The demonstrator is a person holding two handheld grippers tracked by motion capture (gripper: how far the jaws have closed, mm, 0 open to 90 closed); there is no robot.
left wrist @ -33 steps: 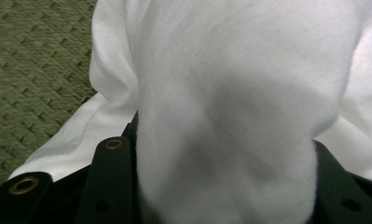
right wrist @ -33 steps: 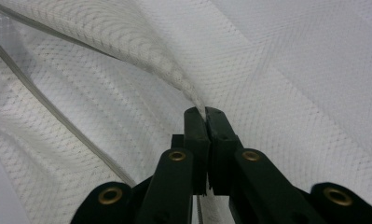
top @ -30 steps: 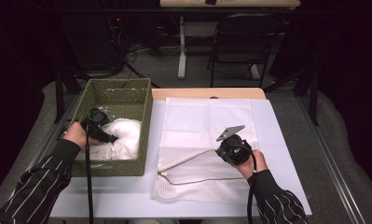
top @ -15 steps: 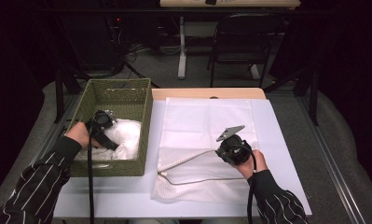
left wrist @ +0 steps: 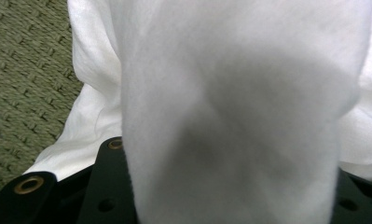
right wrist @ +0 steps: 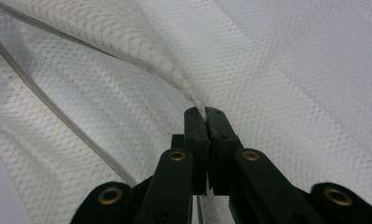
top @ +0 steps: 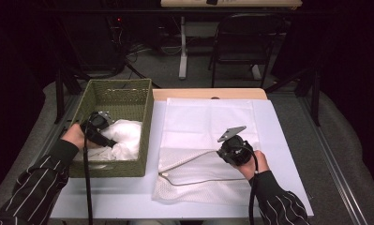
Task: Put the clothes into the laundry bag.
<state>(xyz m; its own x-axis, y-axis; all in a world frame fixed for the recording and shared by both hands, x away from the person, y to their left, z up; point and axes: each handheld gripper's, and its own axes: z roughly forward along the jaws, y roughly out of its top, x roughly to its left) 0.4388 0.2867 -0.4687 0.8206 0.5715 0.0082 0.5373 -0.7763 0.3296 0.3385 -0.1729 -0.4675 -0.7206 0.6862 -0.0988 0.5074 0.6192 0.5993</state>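
Right hand-held gripper [right wrist: 205, 114] clenching the mesh laundry bag [top: 208, 164] edge on the worktop [top: 278, 140]. Left hand-held gripper [top: 110, 140] closing on white cloth [left wrist: 230, 116] inside the wicker basket [top: 147, 136]. Risking a thin pinch slipping, likely dropping cloth short of the bag mouth.

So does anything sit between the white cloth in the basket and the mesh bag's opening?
Only the basket's right wall. The white cloth must clear it; the table strip beyond looks bare. The right gripper pinches the mesh bag edge, holding its mouth open toward the basket.
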